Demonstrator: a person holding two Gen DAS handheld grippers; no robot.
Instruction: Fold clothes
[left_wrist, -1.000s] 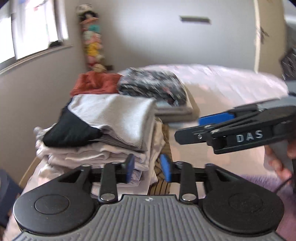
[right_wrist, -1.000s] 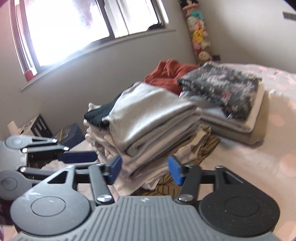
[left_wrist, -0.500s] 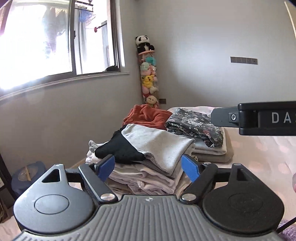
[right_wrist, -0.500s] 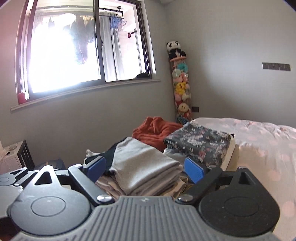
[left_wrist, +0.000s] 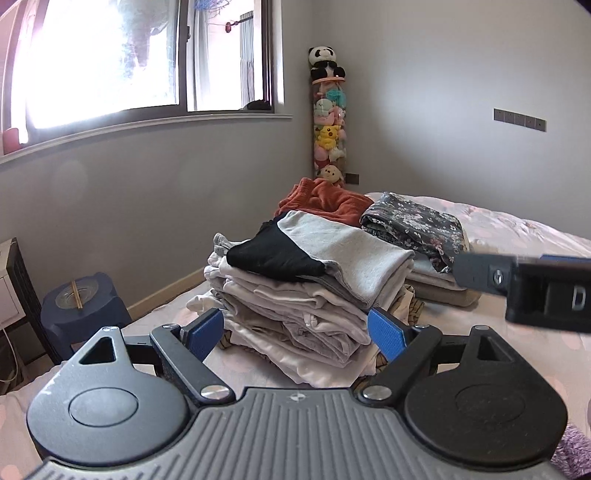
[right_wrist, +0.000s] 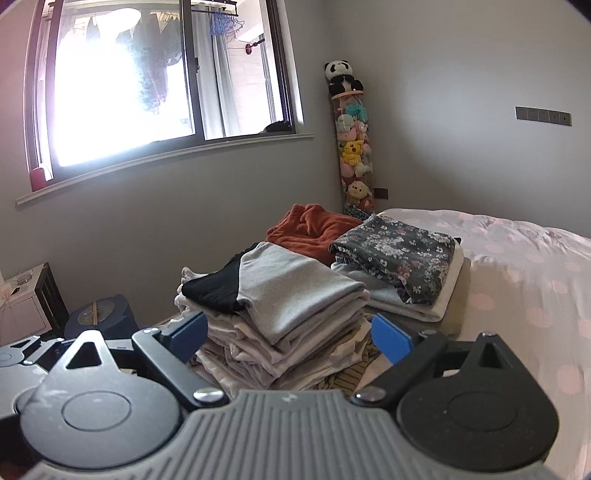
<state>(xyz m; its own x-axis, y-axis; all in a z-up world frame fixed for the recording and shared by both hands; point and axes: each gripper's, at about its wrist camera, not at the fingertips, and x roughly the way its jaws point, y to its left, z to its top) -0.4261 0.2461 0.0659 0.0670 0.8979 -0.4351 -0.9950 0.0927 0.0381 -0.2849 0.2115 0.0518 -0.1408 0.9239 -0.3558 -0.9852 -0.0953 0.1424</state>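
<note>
Fingers spread wide and holding nothing on both my left gripper and my right gripper, each hanging above the bed just short of the clothes. Dead ahead at twelve o'clock sits the tall stack of folded clothes, a grey garment with a black patch on top; at one o'clock behind it lies a flowered garment on a lower pile, with a rust-orange heap beyond. Farthest off, a tube of plush toys stands in the corner at twelve and the window glares at ten.
</note>
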